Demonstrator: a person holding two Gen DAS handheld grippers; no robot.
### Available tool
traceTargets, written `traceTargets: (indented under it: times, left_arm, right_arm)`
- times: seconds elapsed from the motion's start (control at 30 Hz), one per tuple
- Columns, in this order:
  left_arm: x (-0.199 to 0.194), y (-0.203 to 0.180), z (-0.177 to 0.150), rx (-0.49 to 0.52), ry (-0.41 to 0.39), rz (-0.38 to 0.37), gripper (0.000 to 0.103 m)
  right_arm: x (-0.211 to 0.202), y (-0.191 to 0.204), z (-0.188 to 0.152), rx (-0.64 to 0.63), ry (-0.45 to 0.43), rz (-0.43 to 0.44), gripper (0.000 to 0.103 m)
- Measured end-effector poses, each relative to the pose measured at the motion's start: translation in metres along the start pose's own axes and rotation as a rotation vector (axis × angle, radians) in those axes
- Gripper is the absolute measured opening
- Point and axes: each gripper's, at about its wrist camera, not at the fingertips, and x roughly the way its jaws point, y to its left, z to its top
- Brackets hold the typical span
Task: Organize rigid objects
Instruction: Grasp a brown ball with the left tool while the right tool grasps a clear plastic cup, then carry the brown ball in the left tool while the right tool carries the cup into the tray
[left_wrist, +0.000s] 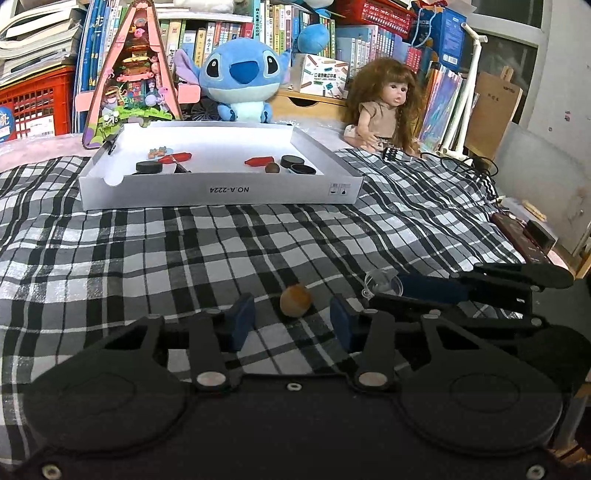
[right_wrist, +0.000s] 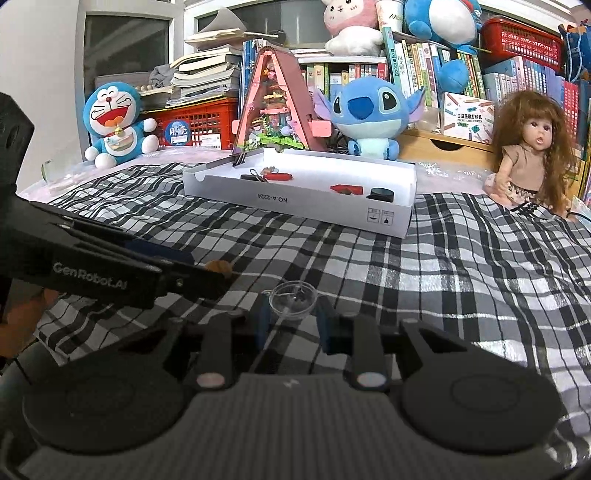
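Task judged partly done. Several small rigid items are already sorted into the white shallow box (left_wrist: 221, 190) at the far side of the plaid bedspread (left_wrist: 147, 251): two red pieces (left_wrist: 260, 161), black round caps (left_wrist: 291, 161), a brown nut-like ball (left_wrist: 272, 168) and a black binder clip (right_wrist: 241, 157) on the box's edge.

Left outside the box, as far as can be seen: a brown walnut-like ball (left_wrist: 294, 301) and a clear plastic dome (right_wrist: 293, 299), both on the bedspread near the cameras.

Left gripper (left_wrist: 291, 317): jaws partly spread, the ball framed between the blue pads (left_wrist: 242, 317) with a visible gap on each side; no contact is made, nothing is held. The right wrist view cannot confirm this, since the ball is half hidden behind the left gripper's fingers there.

Right gripper (right_wrist: 293, 321): pads drawn in narrowly on either side of the clear dome and apparently pressed on it; it is judged gripped, while resting on or barely off the cloth.

Remaining, by estimate: both pieces to be lifted and carried to the box.

Readable text: "NO.A-2224", printed upside down on the box front; "GenRobot.AI" on the side of the left gripper's body. Book spines on the shelf (right_wrist: 424, 70) and the label on the red crate (right_wrist: 195, 123) are too small to be read.
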Motion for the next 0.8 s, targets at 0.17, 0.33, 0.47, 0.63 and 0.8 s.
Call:
traceTargets:
  times: [0.17, 0.33, 0.47, 0.63, 0.8]
  left_arm:
    - [0.006, -0.005, 0.003, 0.034, 0.009, 0.035, 0.017]
    - [0.008, -0.007, 0.005, 0.038, 0.004, 0.045, 0.017]
    - [0.007, -0.006, 0.007, 0.036, -0.002, 0.049, 0.017]
    - [0.006, -0.002, 0.012, 0.032, -0.018, 0.062, 0.017]
    - [0.006, 0.003, 0.020, 0.021, -0.034, 0.087, 0.017]
  right_arm:
    - [0.000, 0.000, 0.000, 0.001, -0.006, -0.005, 0.032]
    - [0.002, -0.001, 0.002, 0.009, -0.002, -0.023, 0.032]
    - [0.004, 0.000, 0.004, 0.020, 0.002, -0.042, 0.032]
    - [0.007, -0.001, 0.009, 0.025, 0.006, -0.062, 0.032]
    - [0.014, -0.001, 0.016, 0.035, 0.017, -0.081, 0.032]
